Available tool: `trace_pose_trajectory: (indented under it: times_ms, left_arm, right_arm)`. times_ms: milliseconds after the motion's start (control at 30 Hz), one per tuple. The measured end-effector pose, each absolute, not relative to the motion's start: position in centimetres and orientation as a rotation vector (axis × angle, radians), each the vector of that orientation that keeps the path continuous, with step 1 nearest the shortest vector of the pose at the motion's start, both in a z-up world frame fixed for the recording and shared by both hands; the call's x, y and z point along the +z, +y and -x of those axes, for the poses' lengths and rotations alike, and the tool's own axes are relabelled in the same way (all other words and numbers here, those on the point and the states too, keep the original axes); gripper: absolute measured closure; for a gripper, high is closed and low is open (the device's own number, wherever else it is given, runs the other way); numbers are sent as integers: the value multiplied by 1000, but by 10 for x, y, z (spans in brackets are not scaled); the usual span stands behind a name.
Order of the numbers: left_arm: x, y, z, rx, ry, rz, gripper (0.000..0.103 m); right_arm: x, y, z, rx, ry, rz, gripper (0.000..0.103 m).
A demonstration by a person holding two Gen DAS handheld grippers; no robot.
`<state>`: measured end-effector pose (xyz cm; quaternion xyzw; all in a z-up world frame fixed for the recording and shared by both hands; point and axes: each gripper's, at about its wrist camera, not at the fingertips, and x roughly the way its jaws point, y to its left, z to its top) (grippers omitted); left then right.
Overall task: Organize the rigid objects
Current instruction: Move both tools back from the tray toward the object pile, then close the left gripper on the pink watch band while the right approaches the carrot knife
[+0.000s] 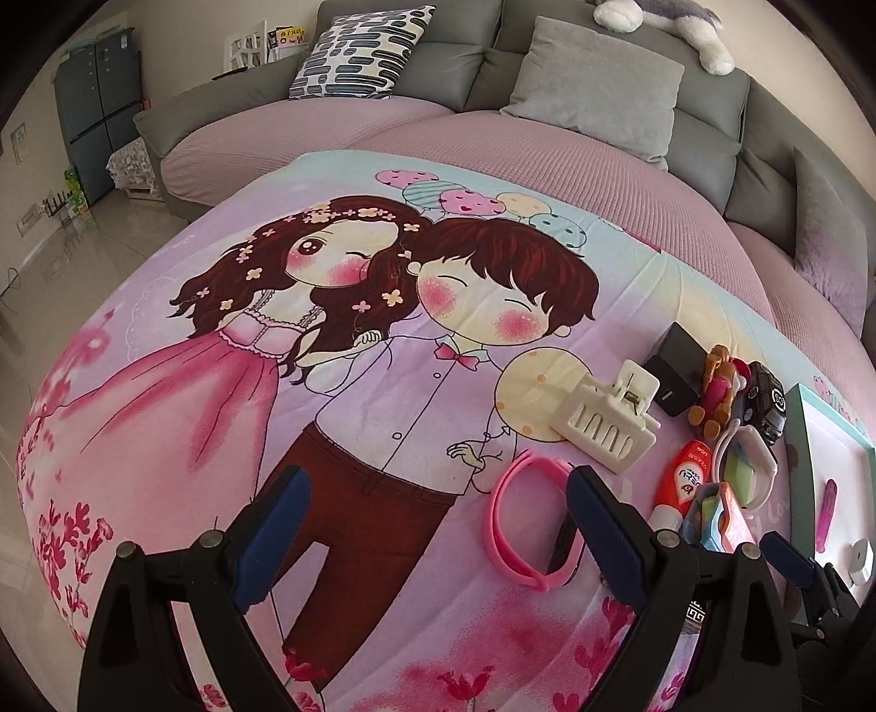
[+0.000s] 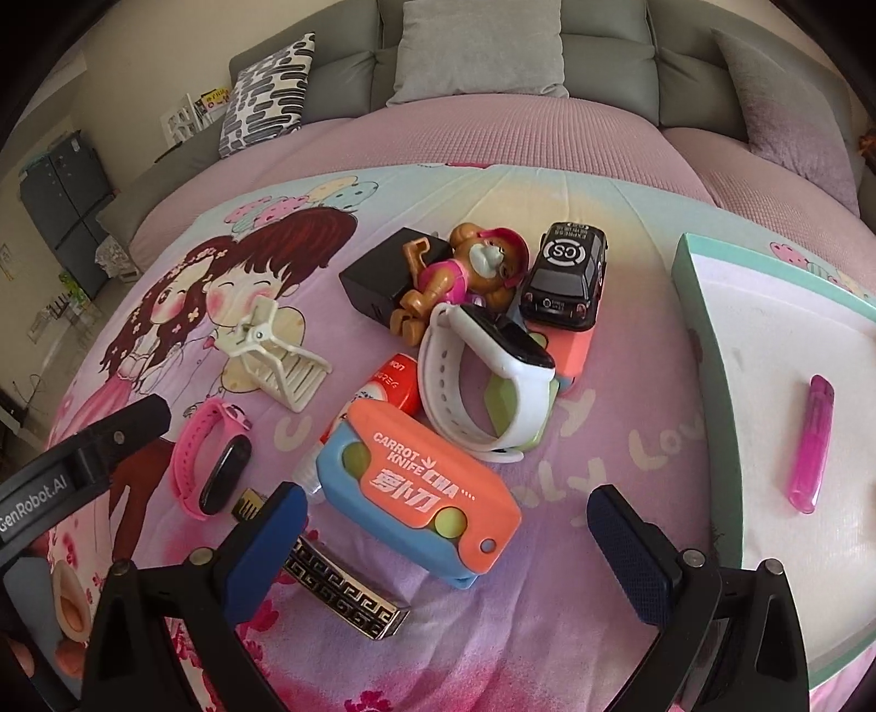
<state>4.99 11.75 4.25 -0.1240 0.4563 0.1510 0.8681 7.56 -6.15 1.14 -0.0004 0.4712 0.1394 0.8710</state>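
Now | both tongs (image 1: 432,526) (image 2: 446,542) open | lighter (image 2: 810,443) in tray (image 2: 712,306)

"carrot knife" on orange toy (image 2: 432,501); "cs" on black car (image 2: 566,274); "genrobot.ai" on left gripper (image 2: 33,495)

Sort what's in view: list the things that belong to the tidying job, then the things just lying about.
Job: pink band, white watch, carrot knife, toy car, hair clip, pink lighter, tray.
Lying about: patterned cushion, grey cushion, plush toy.
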Motion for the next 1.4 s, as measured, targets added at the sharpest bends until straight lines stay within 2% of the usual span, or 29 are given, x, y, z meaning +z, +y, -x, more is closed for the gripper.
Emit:
trace_pose_trajectory:
  times_ms: [533,1133,1167,1333,1400]
  left_arm:
    - [20,95,-65,225,1081,187,9]
    - [10,97,-70,234,1093,235,9]
    - [11,98,-70,229,1089,239,10]
    - [18,90,-69,177,1069,235,36]
    - [20,85,-69,158,1068,220,43]
  right_arm:
    - [6,-62,-75,250,989,38,0]
    - [5,-60,-74,241,979,51,0]
    - [5,-60,-74,242,978,47,0]
    - [9,-56,-72,276,964,42,12]
    - [9,-54,-72,285,968,45,14]
